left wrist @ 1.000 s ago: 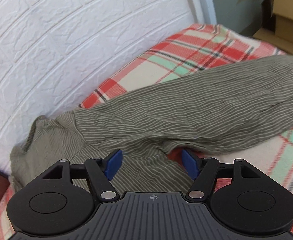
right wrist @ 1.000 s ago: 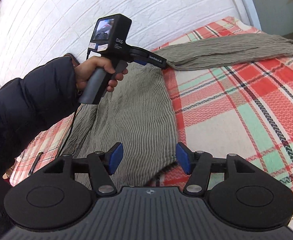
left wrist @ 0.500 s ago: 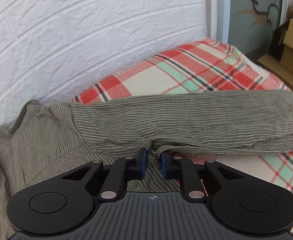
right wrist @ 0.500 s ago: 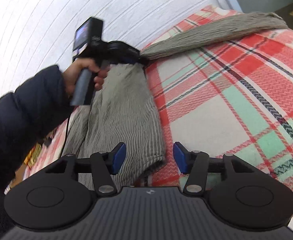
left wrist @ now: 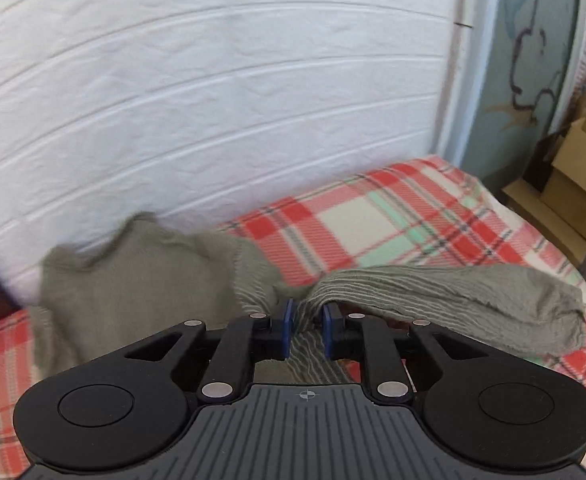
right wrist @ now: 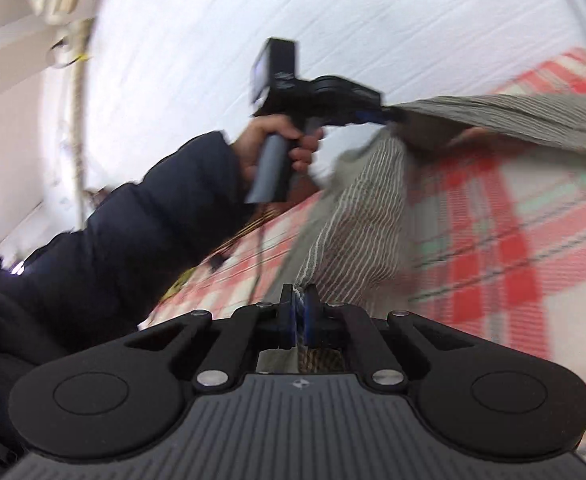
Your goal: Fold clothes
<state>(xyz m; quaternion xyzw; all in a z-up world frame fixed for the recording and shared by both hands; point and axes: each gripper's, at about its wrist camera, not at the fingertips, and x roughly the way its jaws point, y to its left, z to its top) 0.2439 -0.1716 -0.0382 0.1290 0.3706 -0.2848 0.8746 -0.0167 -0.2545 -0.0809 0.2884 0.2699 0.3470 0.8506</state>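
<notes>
A grey-green striped shirt (left wrist: 133, 280) lies on a plaid bed, its long sleeve (left wrist: 473, 300) stretched out to the right. My left gripper (left wrist: 307, 314) pinches the cloth where the sleeve meets the body. Its jaws are opening slightly, with a fold still pressed between the blue pads. From the right wrist view, the left gripper (right wrist: 377, 116) holds that spot raised above the bed, and the sleeve (right wrist: 513, 116) trails off to the right. My right gripper (right wrist: 301, 300) is shut on the shirt's lower side edge (right wrist: 357, 216), which hangs taut between the two grippers.
A red, green and cream plaid blanket (left wrist: 373, 224) covers the bed, with a white textured wall (left wrist: 213, 100) right behind it. Cardboard boxes (left wrist: 573, 168) stand past the bed's far right end. A dark padded sleeve (right wrist: 133, 232) and a hand carry the left gripper.
The left gripper closed on the shirt at the sleeve's base, then the right closed on the lower edge. Both have risen, lifting that side of the shirt off the bed.
</notes>
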